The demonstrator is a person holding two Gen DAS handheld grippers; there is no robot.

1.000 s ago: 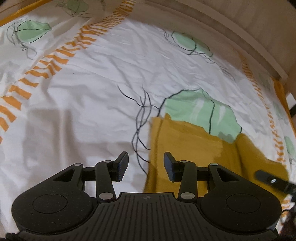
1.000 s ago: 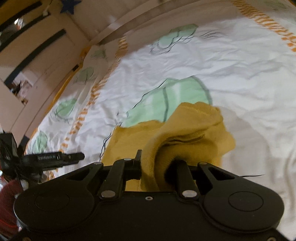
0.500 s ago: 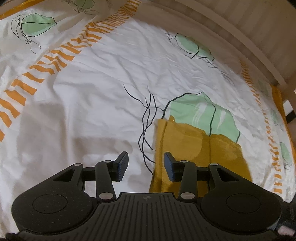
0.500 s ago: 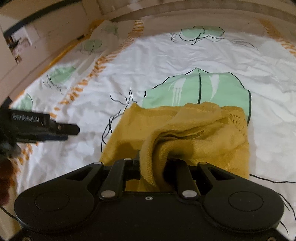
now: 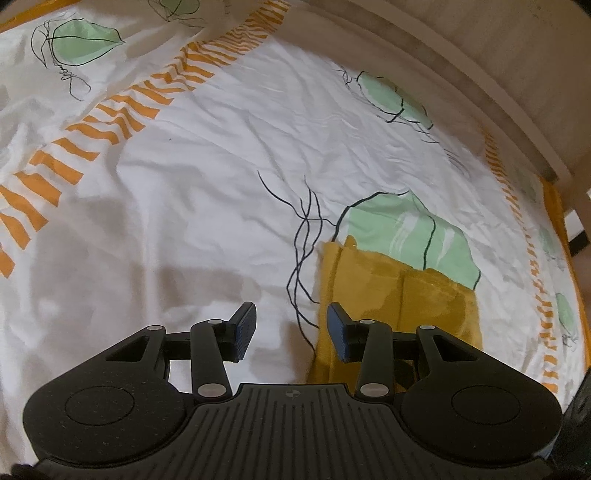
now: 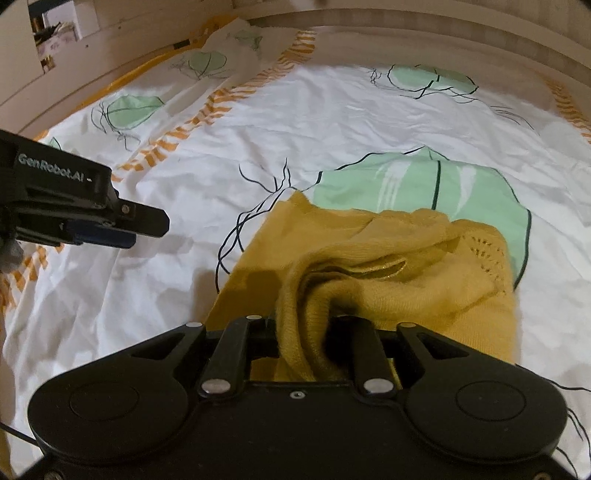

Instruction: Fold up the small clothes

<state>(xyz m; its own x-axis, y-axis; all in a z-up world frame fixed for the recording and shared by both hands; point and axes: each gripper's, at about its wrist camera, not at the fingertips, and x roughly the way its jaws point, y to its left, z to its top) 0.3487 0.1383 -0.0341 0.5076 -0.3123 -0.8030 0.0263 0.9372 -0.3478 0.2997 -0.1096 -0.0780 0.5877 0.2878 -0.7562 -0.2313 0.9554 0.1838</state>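
A small mustard-yellow knit garment (image 6: pixel 388 258) lies on a white bed sheet printed with green leaves and orange stripes (image 6: pixel 332 122). My right gripper (image 6: pixel 303 332) is shut on a bunched fold of the garment at its near edge, and the cloth hides the fingertips. In the left wrist view the garment (image 5: pixel 388 288) lies flat to the right. My left gripper (image 5: pixel 291 328) is open and empty, just above the sheet at the garment's left edge. It also shows in the right wrist view (image 6: pixel 122 229) at the left.
The patterned sheet (image 5: pixel 184 184) covers the whole bed. A pale wooden bed frame (image 5: pixel 461 66) runs along the far side and also shows in the right wrist view (image 6: pixel 406 33). A shelf with small items (image 6: pixel 55 29) stands at the far left.
My right gripper has carried the held fold over the garment, which now lies doubled and flatter. My left gripper stays open and has drawn back a little to the left.
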